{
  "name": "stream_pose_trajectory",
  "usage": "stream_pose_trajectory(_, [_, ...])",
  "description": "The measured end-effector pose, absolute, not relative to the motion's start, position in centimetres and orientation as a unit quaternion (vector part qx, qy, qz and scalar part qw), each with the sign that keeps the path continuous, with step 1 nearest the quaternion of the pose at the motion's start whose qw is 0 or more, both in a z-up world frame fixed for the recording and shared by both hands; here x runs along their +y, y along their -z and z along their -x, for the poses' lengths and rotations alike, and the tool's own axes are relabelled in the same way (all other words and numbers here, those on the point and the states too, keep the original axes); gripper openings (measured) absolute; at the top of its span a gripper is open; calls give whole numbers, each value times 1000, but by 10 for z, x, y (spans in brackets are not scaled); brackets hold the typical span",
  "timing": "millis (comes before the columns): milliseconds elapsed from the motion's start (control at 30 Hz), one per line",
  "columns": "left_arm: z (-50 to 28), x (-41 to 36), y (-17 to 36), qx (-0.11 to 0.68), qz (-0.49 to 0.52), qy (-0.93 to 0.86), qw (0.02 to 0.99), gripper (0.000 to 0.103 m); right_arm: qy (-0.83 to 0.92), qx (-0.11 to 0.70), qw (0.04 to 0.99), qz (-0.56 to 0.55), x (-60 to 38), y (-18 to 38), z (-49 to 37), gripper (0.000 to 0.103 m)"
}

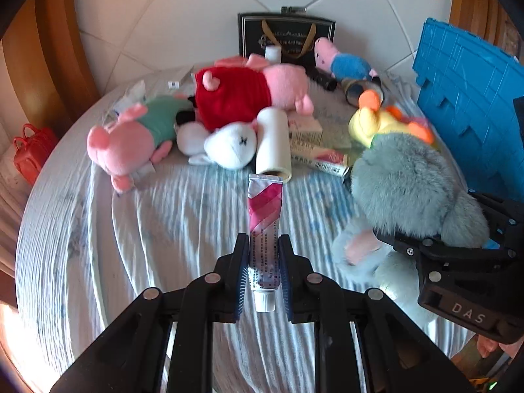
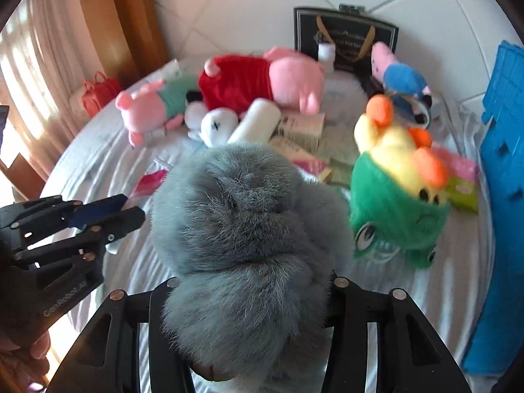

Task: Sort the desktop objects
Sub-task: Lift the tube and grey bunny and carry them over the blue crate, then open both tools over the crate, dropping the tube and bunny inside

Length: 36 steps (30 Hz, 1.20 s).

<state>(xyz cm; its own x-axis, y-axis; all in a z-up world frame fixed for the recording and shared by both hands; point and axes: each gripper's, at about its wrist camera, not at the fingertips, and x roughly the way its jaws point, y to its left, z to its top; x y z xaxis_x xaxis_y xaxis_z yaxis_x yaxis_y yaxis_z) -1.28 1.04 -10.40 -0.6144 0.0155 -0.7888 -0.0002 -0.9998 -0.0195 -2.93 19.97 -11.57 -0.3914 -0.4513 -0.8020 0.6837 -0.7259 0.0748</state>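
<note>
Tools [image 1: 262, 281] [image 2: 249, 311] clamp tube [image 1: 263, 216], grey plush [image 2: 242, 222].

Pink-striped tube [image 1: 264, 229] clamped in my left fingers [image 1: 240, 271], cap toward me; grey furry plush [image 2: 249, 229] bulging between my right fingers [image 2: 340, 301].

It looked like a room in a home. A round table draped in a crumpled pale blue-and-white striped cloth [image 1: 163, 229] stood on a floor of large white tiles [image 1: 183, 9], with warm brown wooden panelling [image 1: 42, 32] to the side and a sheer pinkish curtain [image 2: 42, 65] catching sunlight. Soft toys crowded the cloth: a big pink plush pig in a red dress [image 1: 249, 88] and a smaller pink pig in green [image 1: 131, 137]. A small red handbag [image 1: 31, 150] sat on the floor.
</note>
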Motion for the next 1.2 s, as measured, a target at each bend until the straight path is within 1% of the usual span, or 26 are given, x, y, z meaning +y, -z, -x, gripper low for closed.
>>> stream_pose_trajectory(167, [28,34,42,-4,368,-929,27,18,866,106,335,-355,218,37,39,47])
stream_pose_trajectory(333, [38,76,-13,7,302,-951,65,18,907,87,304,-279,248,-37,48,47])
stream_pose_trajectory(567, [54,160,-81,27,233,-962,140,18,954,48,225,-192,331,-124,58,47])
stream_pose_trajectory(700, [65,214,-114,33,220,-957,186,18,971,45,157,-174,391,-160,66,48])
stream_pose_trajectory(833, [72,274,-138,31,225,-946,232,18,977,59,71,-191,456,-171,84,48])
stream_pose_trajectory(1000, [78,355,-147,40,247,-924,289,18,974,56,-1,-218,529,-153,98,48])
stream_pose_trajectory(1100, [81,397,-140,56,271,-912,304,18,973,55,-17,-225,560,-141,105,48])
stream_pose_trajectory(1200, [77,428,-129,74,292,-899,319,18,975,51,-6,-215,581,-138,111,49])
